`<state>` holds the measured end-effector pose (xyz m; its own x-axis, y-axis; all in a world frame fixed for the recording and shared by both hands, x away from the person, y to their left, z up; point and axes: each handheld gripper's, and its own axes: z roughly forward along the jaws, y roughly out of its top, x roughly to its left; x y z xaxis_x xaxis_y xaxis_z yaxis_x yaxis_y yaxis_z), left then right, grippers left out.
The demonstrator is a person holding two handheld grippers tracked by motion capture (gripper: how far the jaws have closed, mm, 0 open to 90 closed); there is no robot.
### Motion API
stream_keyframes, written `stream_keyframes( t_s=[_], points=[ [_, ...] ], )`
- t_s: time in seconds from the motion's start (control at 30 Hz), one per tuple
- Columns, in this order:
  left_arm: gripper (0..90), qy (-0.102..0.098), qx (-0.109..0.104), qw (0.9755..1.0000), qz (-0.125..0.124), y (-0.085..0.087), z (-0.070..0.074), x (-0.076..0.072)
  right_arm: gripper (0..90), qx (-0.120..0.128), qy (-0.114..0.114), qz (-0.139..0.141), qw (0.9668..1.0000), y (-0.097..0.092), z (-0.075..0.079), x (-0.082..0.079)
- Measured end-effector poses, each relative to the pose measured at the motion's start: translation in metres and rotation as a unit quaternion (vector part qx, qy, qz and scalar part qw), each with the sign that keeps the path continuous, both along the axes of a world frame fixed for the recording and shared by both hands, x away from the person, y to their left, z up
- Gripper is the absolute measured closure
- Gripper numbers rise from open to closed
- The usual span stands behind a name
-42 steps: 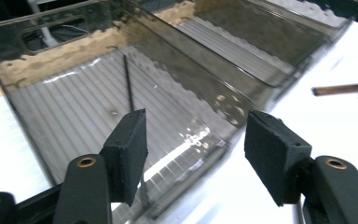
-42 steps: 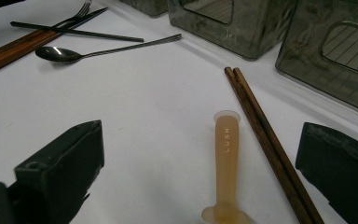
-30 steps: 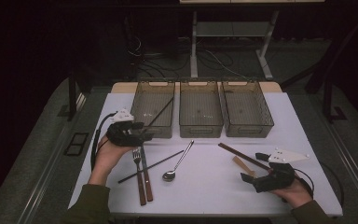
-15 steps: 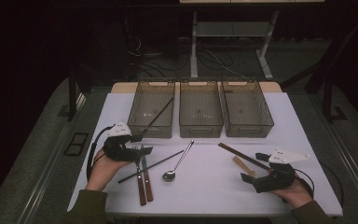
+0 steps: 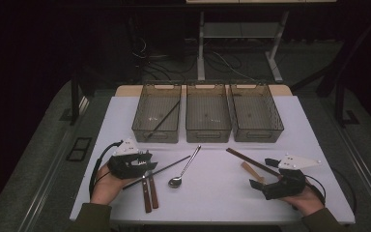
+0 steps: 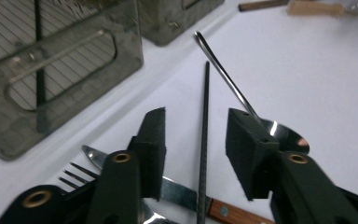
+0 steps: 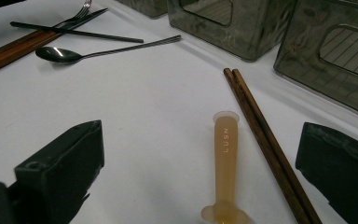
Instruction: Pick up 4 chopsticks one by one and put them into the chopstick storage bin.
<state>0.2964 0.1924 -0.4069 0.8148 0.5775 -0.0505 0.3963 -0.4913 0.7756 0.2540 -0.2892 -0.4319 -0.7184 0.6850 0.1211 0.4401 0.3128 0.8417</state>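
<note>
Now left claw straddles the black chopstick, jaws closing, untouched; its axis runs near-far between them.

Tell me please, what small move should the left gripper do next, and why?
Probably close the left gripper a little more. Its jaws have just been closing, and the black chopstick lies between the fingers but is not yet pinched. One like it already lies in the left bin.
</note>
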Motion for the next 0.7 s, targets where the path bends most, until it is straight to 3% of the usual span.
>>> stream_keyframes(
  t_s=[0.3, 0.7],
  points=[
    [71.7, 0.029, 0.036, 0.9987, -0.022, -0.007, -0.013, 0.003, 1.3, 0.0, 0.0, 0.001, 1.0, 0.0, 0.0, 0.0],
    [76.3, 0.053, 0.055, 0.9964, -0.037, -0.013, -0.023, 0.009, 1.4, -0.001, 0.001, 0.002, 1.0, 0.001, 0.0, 0.0]
  ],
)
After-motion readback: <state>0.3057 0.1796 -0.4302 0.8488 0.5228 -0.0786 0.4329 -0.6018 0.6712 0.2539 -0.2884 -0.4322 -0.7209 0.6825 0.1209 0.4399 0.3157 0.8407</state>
